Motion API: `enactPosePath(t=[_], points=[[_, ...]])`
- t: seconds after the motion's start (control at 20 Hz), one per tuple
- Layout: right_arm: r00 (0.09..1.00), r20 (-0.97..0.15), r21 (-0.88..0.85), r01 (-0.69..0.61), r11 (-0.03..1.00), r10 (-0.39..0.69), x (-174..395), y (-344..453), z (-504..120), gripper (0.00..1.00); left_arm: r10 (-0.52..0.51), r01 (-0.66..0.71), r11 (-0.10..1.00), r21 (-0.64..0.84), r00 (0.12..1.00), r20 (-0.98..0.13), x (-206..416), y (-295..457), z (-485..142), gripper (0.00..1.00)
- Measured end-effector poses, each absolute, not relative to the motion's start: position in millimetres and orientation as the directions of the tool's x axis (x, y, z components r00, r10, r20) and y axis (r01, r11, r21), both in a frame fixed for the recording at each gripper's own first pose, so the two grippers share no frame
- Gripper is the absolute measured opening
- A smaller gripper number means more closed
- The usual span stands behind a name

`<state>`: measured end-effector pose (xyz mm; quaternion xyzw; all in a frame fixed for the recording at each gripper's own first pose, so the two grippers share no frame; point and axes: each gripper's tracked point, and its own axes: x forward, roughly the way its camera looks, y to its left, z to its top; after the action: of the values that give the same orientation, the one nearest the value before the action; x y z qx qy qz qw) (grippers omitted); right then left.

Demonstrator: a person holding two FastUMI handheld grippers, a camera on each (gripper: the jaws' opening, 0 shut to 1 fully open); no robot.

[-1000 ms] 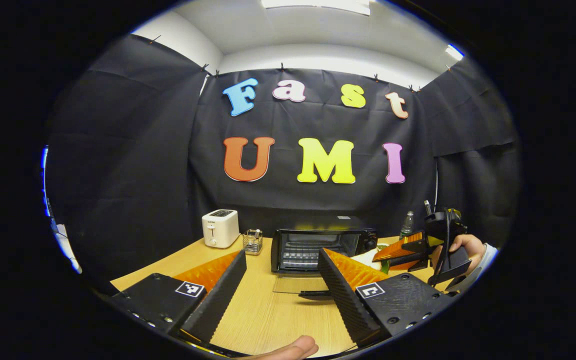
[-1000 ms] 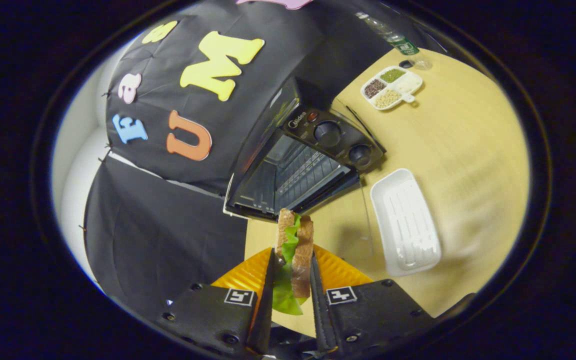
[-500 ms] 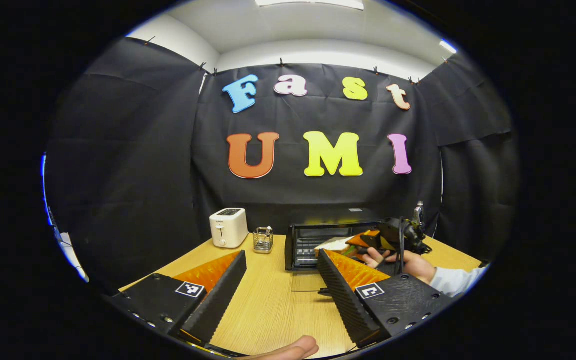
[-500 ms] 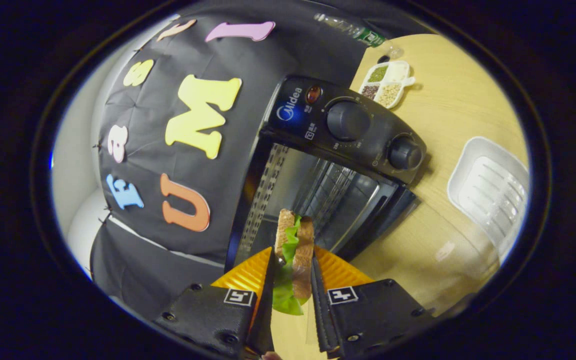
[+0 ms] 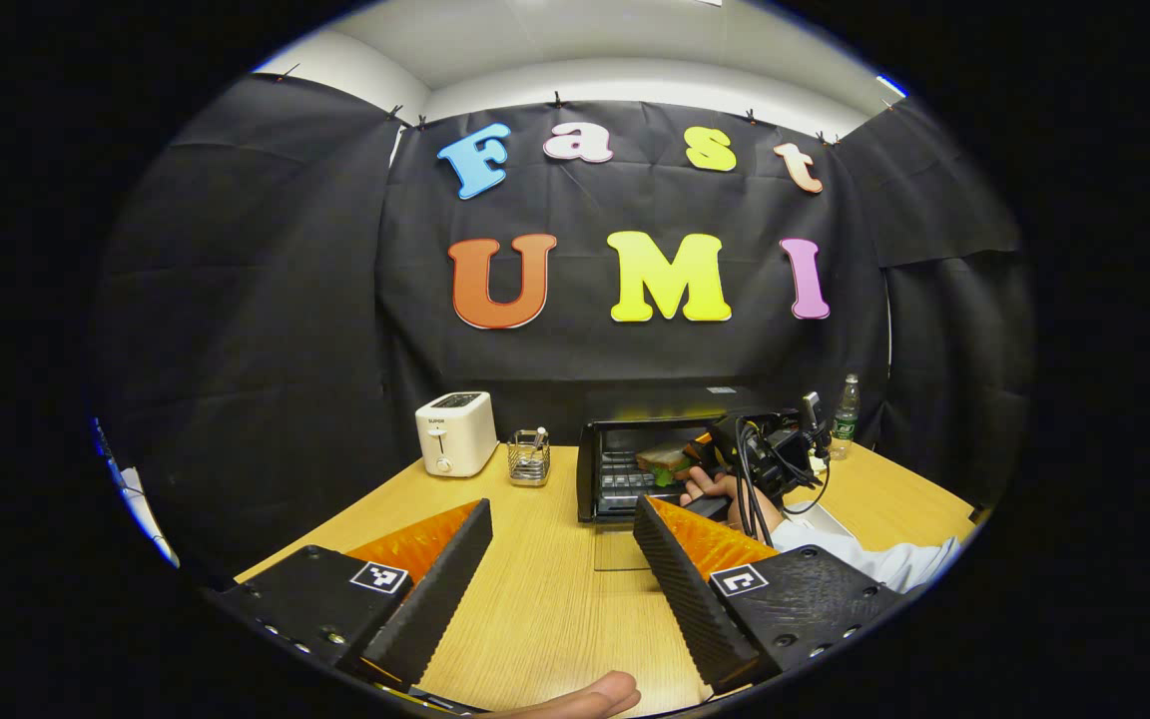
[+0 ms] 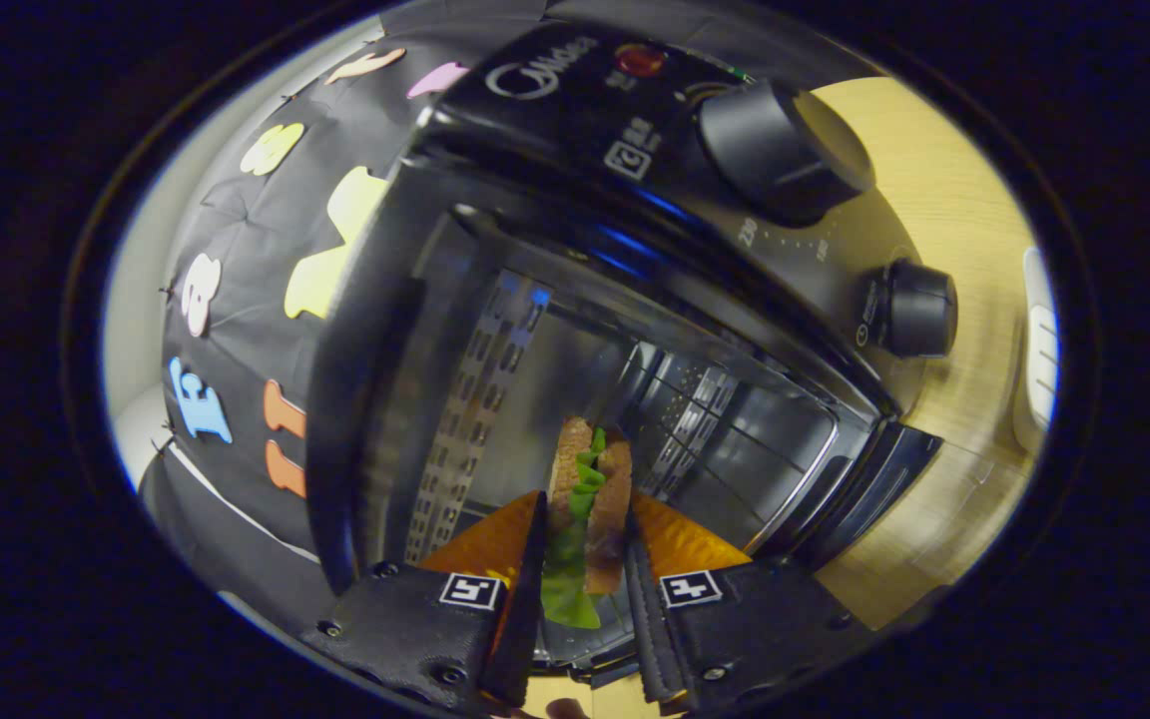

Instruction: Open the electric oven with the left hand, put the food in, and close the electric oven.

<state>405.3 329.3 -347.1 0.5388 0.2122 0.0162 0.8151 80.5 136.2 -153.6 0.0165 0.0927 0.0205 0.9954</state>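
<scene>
The black electric oven [image 5: 635,469] stands at the back of the wooden table [image 5: 545,609], its glass door [image 5: 621,549] folded down flat. My right gripper [image 6: 583,544] is shut on a sandwich [image 6: 590,499] of brown bread and green lettuce, held on edge at the mouth of the oven cavity [image 6: 635,399]. The left gripper view has that right gripper [image 5: 725,461] and a hand [image 5: 710,489] reaching into the oven with the sandwich [image 5: 663,459]. My left gripper [image 5: 560,564] is open, low over the table in front of the oven, holding nothing.
A white toaster [image 5: 455,432] and a small wire holder [image 5: 529,457] stand left of the oven. A bottle [image 5: 845,404] stands at the back right. The oven's two knobs [image 6: 785,150] are close above my right gripper. A white tray [image 6: 1039,350] lies to the oven's right.
My right gripper has carried the sandwich forward from in front of the oven to its opening. The left gripper has drawn back a little and stayed open.
</scene>
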Motion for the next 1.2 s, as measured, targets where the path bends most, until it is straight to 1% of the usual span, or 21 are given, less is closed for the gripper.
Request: enactPosePath(t=[0.05,0.1,0.15,0.2,0.25,0.3,0.35,0.5,0.55,0.6,0.65,0.8,0.85,0.95,1.0,1.05,1.2], points=[[0.914,-0.322,0.882,0.194,0.429,0.248,408,326,-345,0.45,0.040,-0.034,0.999,0.034,0.982,-0.186,81,136,-155,0.94],[0.914,-0.326,0.867,0.187,0.462,0.241,409,325,-343,0.46,0.036,-0.031,0.999,0.031,0.981,-0.189,83,135,-156,0.94],[0.912,-0.337,0.848,0.187,0.496,0.232,409,322,-342,0.46,0.035,-0.031,0.999,0.026,0.981,-0.192,83,135,-158,0.94],[0.909,-0.348,0.831,0.185,0.525,0.231,408,324,-345,0.47,0.033,-0.030,0.999,0.021,0.980,-0.196,83,134,-159,0.94],[0.905,-0.353,0.818,0.174,0.548,0.239,407,325,-344,0.53,0.031,-0.029,0.999,0.017,0.979,-0.201,83,133,-160,0.94],[0.898,-0.367,0.796,0.168,0.582,0.244,409,328,-345,0.56,0.028,-0.026,1.000,0.014,0.978,-0.205,83,132,-161,0.94],[0.888,-0.383,0.765,0.150,0.627,0.255,408,331,-345,0.67,0.026,-0.024,1.000,0.013,0.978,-0.205,83,131,-161,0.94],[0.866,-0.421,0.650,0.081,0.755,0.269,403,341,-347,0.84,0.022,-0.019,1.000,0.014,0.977,-0.212,82,128,-160,0.94],[0.861,-0.431,0.618,0.063,0.784,0.271,401,343,-347,0.93,0.021,-0.018,1.000,0.016,0.977,-0.213,82,127,-161,0.94],[0.858,-0.436,0.588,0.043,0.808,0.272,401,343,-346,0.94,0.020,-0.017,1.000,0.018,0.977,-0.214,82,126,-160,0.94],[0.856,-0.441,0.558,0.025,0.829,0.271,399,342,-345,1.00,0.019,-0.015,1.000,0.021,0.977,-0.212,82,126,-160,0.94],[0.847,-0.466,0.450,-0.022,0.893,0.256,396,343,-349,1.00,0.017,-0.013,1.000,0.024,0.978,-0.210,82,125,-159,0.94],[0.843,-0.475,0.406,-0.044,0.913,0.252,395,345,-349,0.94,0.018,-0.013,1.000,0.024,0.977,-0.212,81,125,-161,0.94],[0.828,-0.507,0.293,-0.098,0.951,0.241,391,350,-355,0.95,0.022,-0.018,1.000,0.022,0.975,-0.220,80,126,-164,0.94],[0.819,-0.526,0.235,-0.120,0.965,0.230,390,350,-358,1.00,0.025,-0.022,1.000,0.018,0.974,-0.227,79,126,-166,0.94],[0.813,-0.540,0.181,-0.143,0.973,0.220,388,349,-360,0.97,0.024,-0.022,1.000,0.012,0.972,-0.236,79,125,-168,0.94],[0.776,-0.597,0.120,-0.164,0.979,0.203,380,342,-367,1.00,0.021,-0.019,1.000,0.010,0.969,-0.244,78,122,-171,0.94]])
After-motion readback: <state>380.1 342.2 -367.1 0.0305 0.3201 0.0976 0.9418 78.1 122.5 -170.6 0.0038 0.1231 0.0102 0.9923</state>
